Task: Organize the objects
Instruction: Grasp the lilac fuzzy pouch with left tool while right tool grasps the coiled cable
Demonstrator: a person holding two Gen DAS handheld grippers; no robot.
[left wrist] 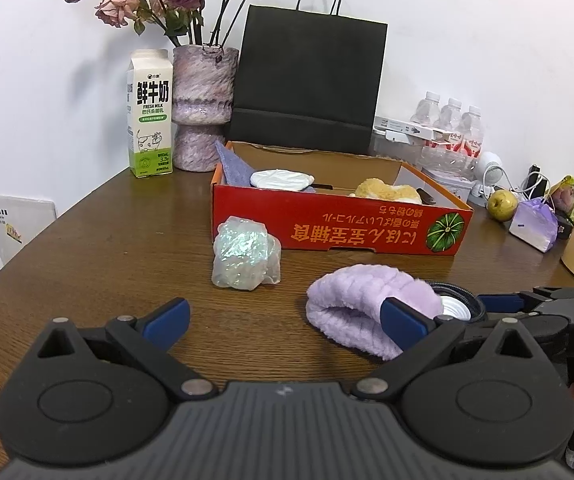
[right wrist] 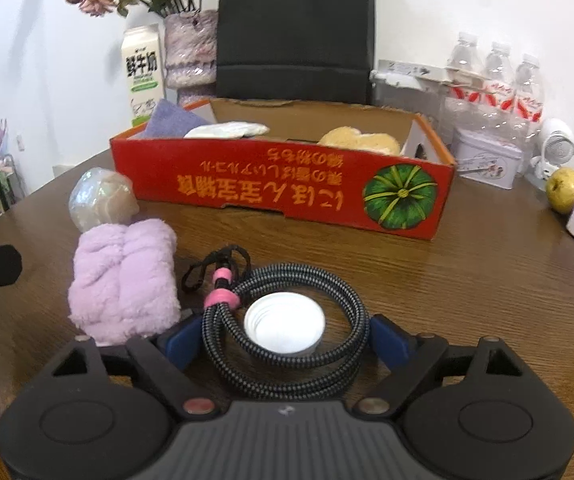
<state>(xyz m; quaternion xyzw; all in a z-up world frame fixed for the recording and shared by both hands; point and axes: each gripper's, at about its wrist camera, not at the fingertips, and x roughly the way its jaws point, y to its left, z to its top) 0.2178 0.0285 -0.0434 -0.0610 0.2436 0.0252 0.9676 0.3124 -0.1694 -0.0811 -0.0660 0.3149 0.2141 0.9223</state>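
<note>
A red cardboard box [left wrist: 327,224] [right wrist: 279,184] stands on the wooden table and holds a purple cloth, a white pouch [left wrist: 281,179] and a yellow plush item [left wrist: 387,190]. In front of it lie an iridescent wrapped bundle [left wrist: 243,254] [right wrist: 101,200], a folded lilac fluffy towel [left wrist: 363,304] [right wrist: 125,276], a coiled braided cable [right wrist: 287,320] and a white lid [right wrist: 285,324] inside the coil. My left gripper [left wrist: 287,320] is open, low over the table, its right finger by the towel. My right gripper [right wrist: 285,340] is open, its fingers either side of the cable coil.
Behind the box stand a milk carton [left wrist: 151,116], a vase of dried roses [left wrist: 203,108], a black paper bag [left wrist: 307,80] and water bottles [left wrist: 451,128]. A pear [left wrist: 502,204], a white tin [right wrist: 487,162] and a purple pouch [left wrist: 537,226] sit at the right.
</note>
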